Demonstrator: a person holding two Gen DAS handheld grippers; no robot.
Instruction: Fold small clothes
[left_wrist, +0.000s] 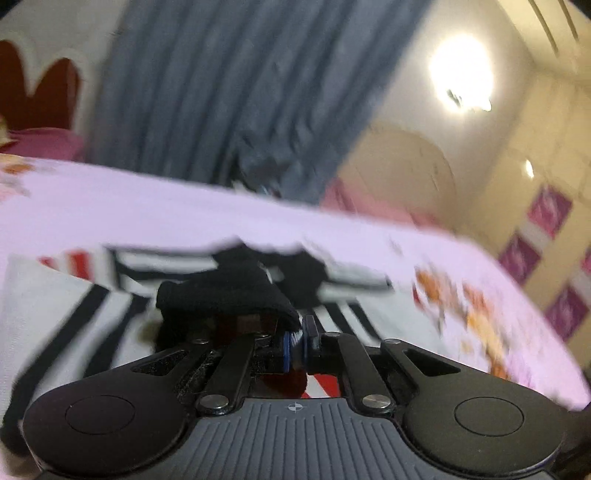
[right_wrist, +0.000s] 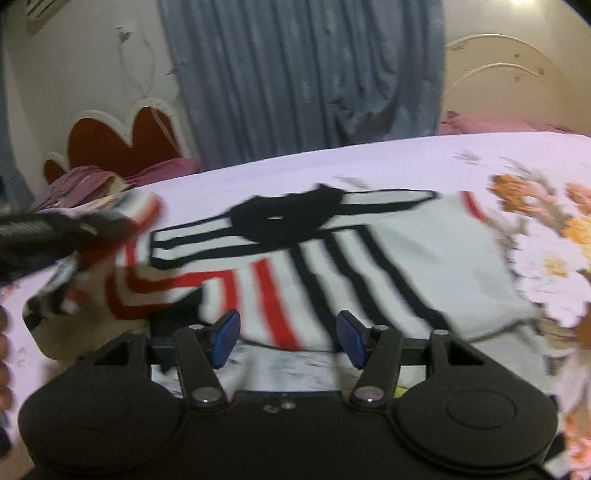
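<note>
A small white shirt with black and red stripes and a black collar (right_wrist: 295, 266) lies on the pale lilac floral bedsheet (right_wrist: 369, 162). My left gripper (left_wrist: 295, 345) is shut on a black-edged part of the shirt (left_wrist: 229, 295) and lifts it; that gripper also shows at the left of the right wrist view (right_wrist: 55, 232), holding the shirt's left side folded up. My right gripper (right_wrist: 288, 339) is open and empty, just above the shirt's near edge.
A grey curtain (right_wrist: 295, 74) hangs behind the bed. A red and white headboard (right_wrist: 122, 144) and pink pillows (right_wrist: 166, 170) stand at the far left. Another headboard (right_wrist: 509, 92) is at the far right. A cupboard with pink squares (left_wrist: 546, 258) is at the right.
</note>
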